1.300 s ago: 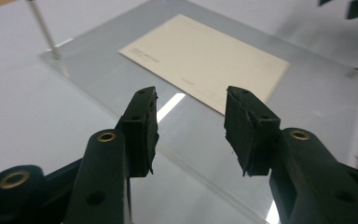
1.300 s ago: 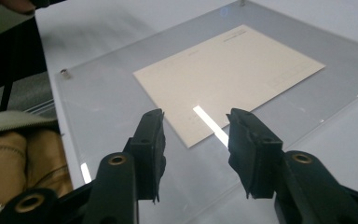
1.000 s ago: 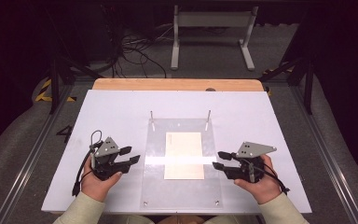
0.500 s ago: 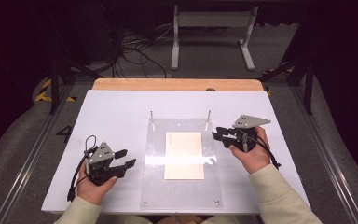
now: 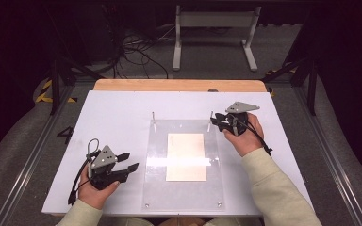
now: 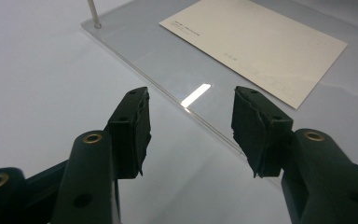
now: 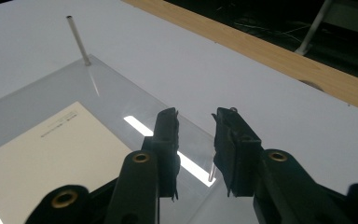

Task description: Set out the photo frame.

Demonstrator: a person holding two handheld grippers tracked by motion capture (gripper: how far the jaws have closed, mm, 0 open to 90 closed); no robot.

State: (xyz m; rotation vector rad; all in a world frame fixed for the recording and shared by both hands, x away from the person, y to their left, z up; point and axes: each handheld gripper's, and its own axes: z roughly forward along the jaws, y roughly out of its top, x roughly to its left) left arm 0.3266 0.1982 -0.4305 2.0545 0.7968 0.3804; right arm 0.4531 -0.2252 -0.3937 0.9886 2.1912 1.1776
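Observation:
A clear acrylic plate lies on the white table with a cream card in its middle and a thin metal post at each far corner. My right gripper is at the far right post. In the right gripper view that post stands between the jaws of my right gripper, which have just been closing; a gap remains and the pads do not press on it. My left gripper rests open just left of the plate's near left edge. Nothing is between its jaws, which have just widened slightly.
The far left post stands free. A wooden strip runs along the table's far edge. On the dark floor behind it are cables and a white metal stand. Bare white table lies left of the plate.
My right hand has moved from beside the plate's near right edge up to its far right post, and its jaws have narrowed. My left hand has shifted slightly toward the near left.

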